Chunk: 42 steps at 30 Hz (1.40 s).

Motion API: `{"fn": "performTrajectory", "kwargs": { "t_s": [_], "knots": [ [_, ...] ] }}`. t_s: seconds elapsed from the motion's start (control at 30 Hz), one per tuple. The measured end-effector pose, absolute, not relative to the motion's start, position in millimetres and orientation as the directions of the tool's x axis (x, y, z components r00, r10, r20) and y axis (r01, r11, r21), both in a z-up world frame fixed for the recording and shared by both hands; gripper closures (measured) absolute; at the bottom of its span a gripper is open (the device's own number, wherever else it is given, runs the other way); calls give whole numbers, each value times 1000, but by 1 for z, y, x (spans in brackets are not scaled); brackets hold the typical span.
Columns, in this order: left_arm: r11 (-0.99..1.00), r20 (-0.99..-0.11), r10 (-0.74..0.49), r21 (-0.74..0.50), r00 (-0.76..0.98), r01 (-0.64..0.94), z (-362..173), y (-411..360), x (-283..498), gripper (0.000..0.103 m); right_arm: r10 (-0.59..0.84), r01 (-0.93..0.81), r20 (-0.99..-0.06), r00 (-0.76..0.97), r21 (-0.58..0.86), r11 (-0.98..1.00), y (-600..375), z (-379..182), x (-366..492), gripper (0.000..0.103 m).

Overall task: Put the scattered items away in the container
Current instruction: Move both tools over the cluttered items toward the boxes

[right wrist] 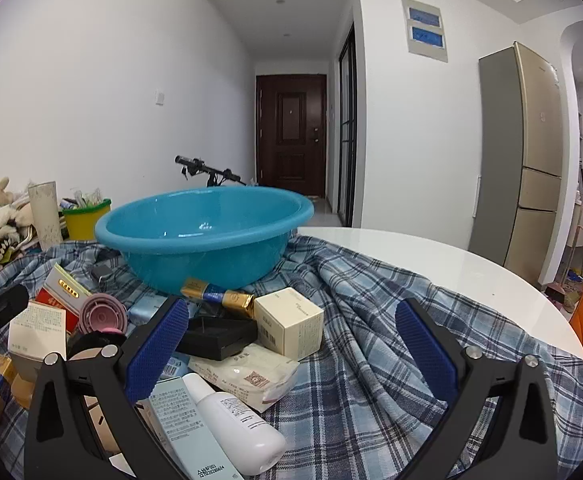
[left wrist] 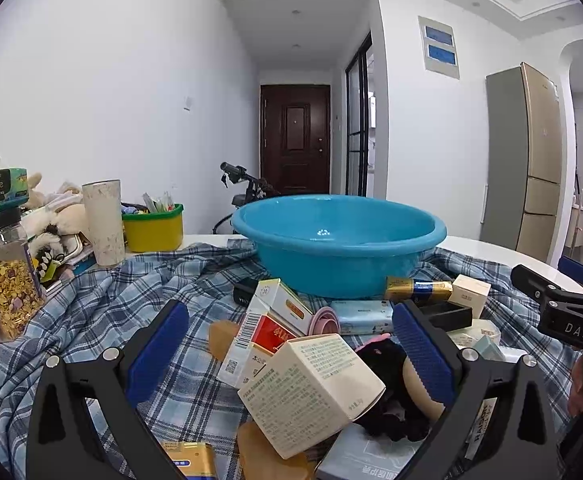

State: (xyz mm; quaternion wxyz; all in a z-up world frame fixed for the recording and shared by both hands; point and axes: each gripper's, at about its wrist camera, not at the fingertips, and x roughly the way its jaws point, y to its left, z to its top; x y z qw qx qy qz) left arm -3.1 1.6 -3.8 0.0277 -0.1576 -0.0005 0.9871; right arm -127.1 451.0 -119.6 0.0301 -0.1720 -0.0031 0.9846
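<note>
Left wrist view shows the blue basin (left wrist: 339, 240) empty; boxes (left wrist: 311, 392) lie scattered; left gripper (left wrist: 287, 344) and right gripper (right wrist: 291, 352) both gape, holding nothing.

You have a turquoise-blue basin (left wrist: 339, 240) on a blue-and-white plaid cloth (right wrist: 371, 340); cream box (right wrist: 289, 322), gold-and-blue tube (right wrist: 217, 298), pink ribbed cup (right wrist: 103, 314), yellow tub (left wrist: 153, 230) with green rim.
</note>
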Motion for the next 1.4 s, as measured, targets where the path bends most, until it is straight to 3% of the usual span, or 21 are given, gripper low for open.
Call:
{"fn": "performTrajectory", "kwargs": {
  "t_s": [0.23, 0.53, 1.03, 1.4],
  "knots": [
    [-999, -394, 49, -8, -918, -50, -8, 0, -17, 0, -8, -31, -434, -901, 83, -996, 460, -124, -139, 0],
    [-998, -448, 58, -52, -892, -39, 22, -7, -22, 0, -18, -41, -504, -863, 105, -994, 467, -107, -145, 0],
    [-999, -518, 39, -5, -855, -43, 59, -4, -29, 0, -32, 26, -546, -837, 19, -999, 448, -63, -148, 0],
    [-996, -661, 78, -14, -747, -91, 47, 5, -34, 0, -91, 100, -647, -757, 24, -995, 438, -83, -151, 0]
  ]
}}
